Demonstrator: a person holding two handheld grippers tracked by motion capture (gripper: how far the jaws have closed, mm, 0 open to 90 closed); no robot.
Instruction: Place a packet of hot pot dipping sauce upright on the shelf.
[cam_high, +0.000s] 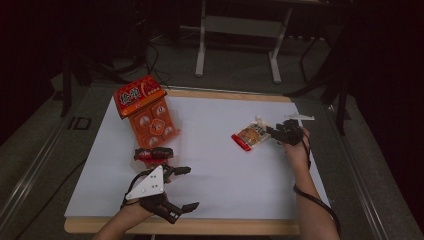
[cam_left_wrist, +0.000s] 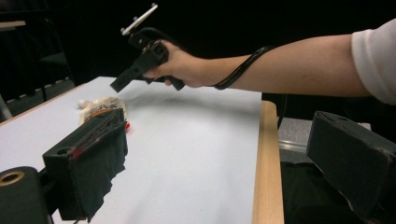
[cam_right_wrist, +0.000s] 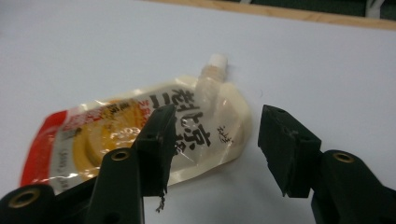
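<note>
The left tool (cam_high: 186, 189) rests low at the near edge with jaws spread wide, while the outstretched right tool (cam_high: 272, 131) tilts downward, jaws half parted.

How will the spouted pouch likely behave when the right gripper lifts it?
The pouch lies flat and looks soft, so it will probably sag. Its glossy film may slip between the right gripper pads. The small spout seems the only stiff part.

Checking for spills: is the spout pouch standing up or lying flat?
Lying flat. The pouch rests face up on the white table, its capped spout pointing sideways along the surface.
</note>
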